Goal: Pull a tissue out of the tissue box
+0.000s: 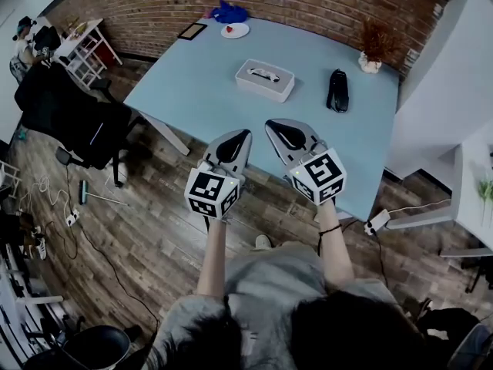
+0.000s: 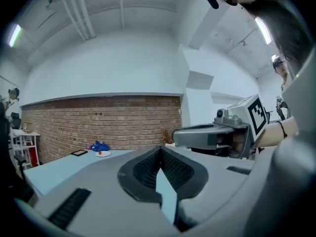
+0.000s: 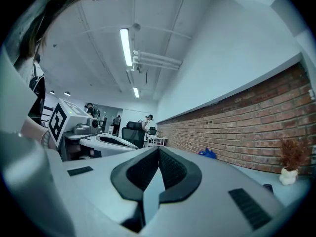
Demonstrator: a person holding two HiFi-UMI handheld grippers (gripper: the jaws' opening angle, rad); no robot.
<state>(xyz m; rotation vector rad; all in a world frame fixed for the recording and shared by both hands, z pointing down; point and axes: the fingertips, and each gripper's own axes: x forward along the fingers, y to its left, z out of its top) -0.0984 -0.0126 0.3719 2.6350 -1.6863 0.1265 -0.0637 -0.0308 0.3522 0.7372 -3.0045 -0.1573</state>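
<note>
Brick wall (image 1: 254,6), wood floor (image 1: 154,230).
Pale blue tabletop (image 1: 200,91) against the brick; black office chair (image 1: 69,118) at left; strip lights (image 3: 126,46) overhead.

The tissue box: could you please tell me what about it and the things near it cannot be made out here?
Tissue box: head view, too small to tell what shows in its opening.
Same box: missing from both gripper views; the left hand-held gripper and right hand-held gripper fill the foreground.
Black object: head view, too small to identify.
</note>
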